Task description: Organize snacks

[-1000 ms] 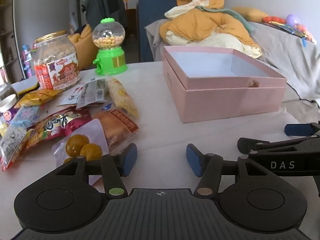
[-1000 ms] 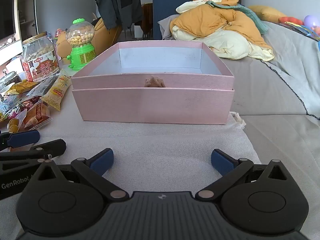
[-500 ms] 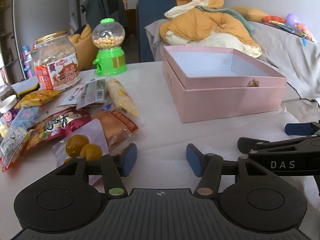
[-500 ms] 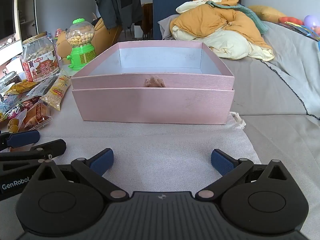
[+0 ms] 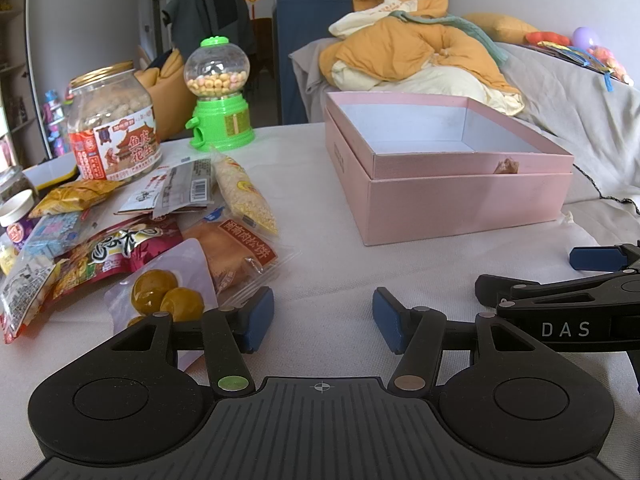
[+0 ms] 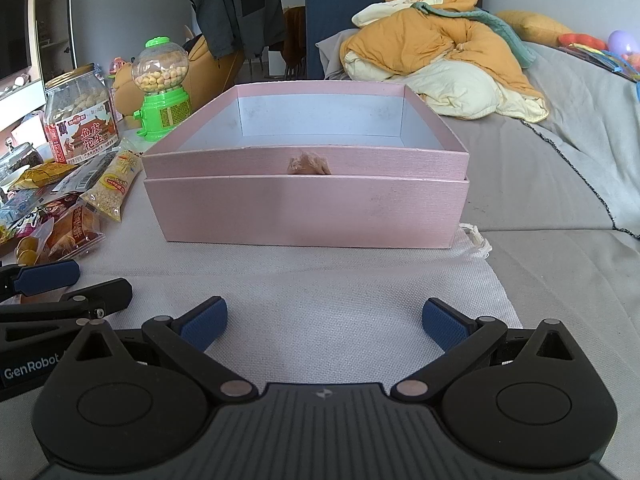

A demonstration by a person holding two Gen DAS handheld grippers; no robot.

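Observation:
An open pink box (image 5: 460, 200) sits on the white cloth; it shows straight ahead in the right wrist view (image 6: 306, 208) and looks empty inside. A pile of snack packets lies left of it: a clear pouch of yellow balls (image 5: 164, 296), a bread packet (image 5: 236, 252), a red packet (image 5: 108, 256), a long puffed-grain bag (image 5: 244, 196). My left gripper (image 5: 323, 320) is open and empty, low over the cloth, just right of the pouch. My right gripper (image 6: 324, 324) is open and empty, in front of the box.
A peanut jar (image 5: 114, 124) and a green candy dispenser (image 5: 218, 96) stand behind the snacks. Orange and cream bedding (image 6: 440, 60) is heaped behind the box. A grey sofa cover (image 6: 560, 168) lies to the right. A small white cup (image 5: 16, 216) sits at the far left.

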